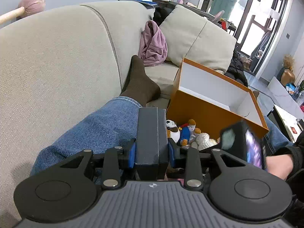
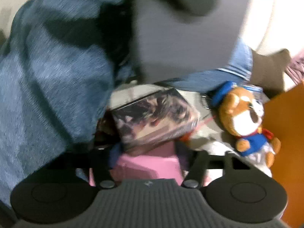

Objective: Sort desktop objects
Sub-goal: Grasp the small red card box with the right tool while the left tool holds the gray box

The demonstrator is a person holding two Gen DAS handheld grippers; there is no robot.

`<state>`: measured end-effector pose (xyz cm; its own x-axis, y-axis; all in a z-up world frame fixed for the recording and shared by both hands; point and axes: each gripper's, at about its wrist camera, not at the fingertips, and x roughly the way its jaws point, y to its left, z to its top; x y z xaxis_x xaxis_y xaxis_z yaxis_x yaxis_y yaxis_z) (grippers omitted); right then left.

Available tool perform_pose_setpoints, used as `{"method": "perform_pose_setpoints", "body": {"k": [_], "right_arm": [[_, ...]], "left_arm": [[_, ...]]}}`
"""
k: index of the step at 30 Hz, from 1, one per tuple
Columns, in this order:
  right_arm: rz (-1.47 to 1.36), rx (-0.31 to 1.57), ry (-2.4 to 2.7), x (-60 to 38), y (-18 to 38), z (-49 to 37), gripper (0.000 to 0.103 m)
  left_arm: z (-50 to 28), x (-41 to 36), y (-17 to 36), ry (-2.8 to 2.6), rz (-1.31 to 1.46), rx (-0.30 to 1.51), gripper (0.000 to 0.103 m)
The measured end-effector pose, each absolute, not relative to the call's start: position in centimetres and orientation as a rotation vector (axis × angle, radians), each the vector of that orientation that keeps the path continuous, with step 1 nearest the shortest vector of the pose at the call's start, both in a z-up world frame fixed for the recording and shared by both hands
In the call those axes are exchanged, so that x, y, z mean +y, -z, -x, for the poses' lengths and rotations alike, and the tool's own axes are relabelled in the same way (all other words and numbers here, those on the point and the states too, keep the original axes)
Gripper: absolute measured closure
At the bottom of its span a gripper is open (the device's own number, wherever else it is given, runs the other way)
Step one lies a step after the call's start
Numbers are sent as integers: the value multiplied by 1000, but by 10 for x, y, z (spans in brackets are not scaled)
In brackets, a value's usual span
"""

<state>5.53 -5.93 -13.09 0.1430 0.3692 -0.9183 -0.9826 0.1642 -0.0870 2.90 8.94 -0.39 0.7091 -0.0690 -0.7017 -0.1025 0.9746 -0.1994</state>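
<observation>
My left gripper [image 1: 152, 152] is shut on a dark grey box [image 1: 151, 133], held up above the sofa seat; the same box [image 2: 182, 41] looms blurred at the top of the right wrist view. My right gripper [image 2: 150, 148] is shut on a clear-wrapped printed box [image 2: 155, 117], just above a pink box [image 2: 150, 167]; it also shows at the right of the left wrist view [image 1: 245, 144]. An open orange box with a white inside [image 1: 218, 102] stands on the sofa. Plush toys [image 1: 184, 133] lie beside it, among them a bear in a blue cap [image 2: 245, 117].
A jeans leg [image 1: 98, 131] and a brown-socked foot [image 1: 140, 81] stretch along the beige sofa [image 1: 57, 66]. A pink cloth [image 1: 153, 43] and a cushion [image 1: 197, 38] lie further back. The orange box wall [image 2: 285, 133] is at the right.
</observation>
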Motion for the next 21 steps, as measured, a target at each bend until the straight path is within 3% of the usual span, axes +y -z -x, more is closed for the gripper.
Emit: {"method": "perform_pose_setpoints", "body": {"k": [4, 7, 16, 18, 21], "right_arm": [[765, 997, -1151, -73, 122, -80, 80], [737, 988, -1125, -82, 119, -89, 85], [659, 1020, -1123, -95, 116, -106, 89], [649, 1024, -1148, -98, 117, -106, 81], [588, 1026, -1181, -100, 112, -115, 55]], "left_arm": [[-30, 87, 5, -24, 227, 785, 65], [-30, 85, 6, -29, 222, 788, 65], [-26, 94, 4, -31, 270, 776, 65], [-27, 93, 4, -31, 268, 778, 65], [-29, 92, 7, -32, 272, 784, 65]]}}
